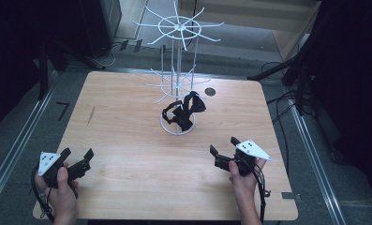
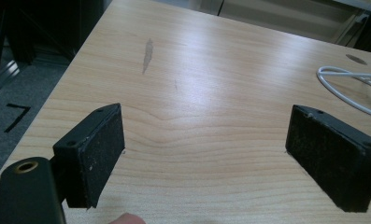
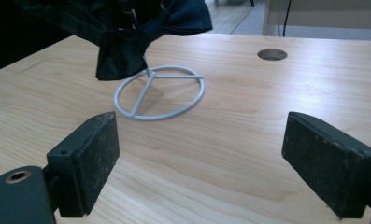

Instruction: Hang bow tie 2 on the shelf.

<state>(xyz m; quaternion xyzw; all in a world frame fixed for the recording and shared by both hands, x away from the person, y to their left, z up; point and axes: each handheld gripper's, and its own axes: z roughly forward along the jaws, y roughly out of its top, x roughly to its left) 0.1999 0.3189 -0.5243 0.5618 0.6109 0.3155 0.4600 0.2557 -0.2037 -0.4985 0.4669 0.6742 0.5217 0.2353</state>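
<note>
A person sits at a wooden bench (image 1: 127, 187) holding a hand-held gripper in each hand, seen from a camera above. At the middle of the bench stands a white wire display rack (image 1: 176, 70), a thin pole with spokes fanning out at two levels and a ring-shaped base (image 3: 159, 92) resting on the wood. A black fabric item (image 1: 183, 110), perhaps a strap or a small piece of clothing, hangs low on the rack, draped just above the ring base; its exact kind is hard to tell. The left hand-held gripper (image 1: 76, 157) rests near the front left corner of the bench, well apart from the rack, with its jaws spread wide and nothing between them; its own camera looks across bare wood, with an edge of the white ring at far right. The right hand-held gripper (image 1: 223, 147) sits near the front right, nearer the rack, jaws also wide and empty, pointing toward the ring base and the dark fabric (image 3: 127, 32) above it. This looks like a resting or starting pose, with no grasp under way. Judging from the aim, the next move would call for the right hand-held gripper to travel forward and up to the hanging fabric, closing on a loose fold without snagging the wire spokes.
</note>
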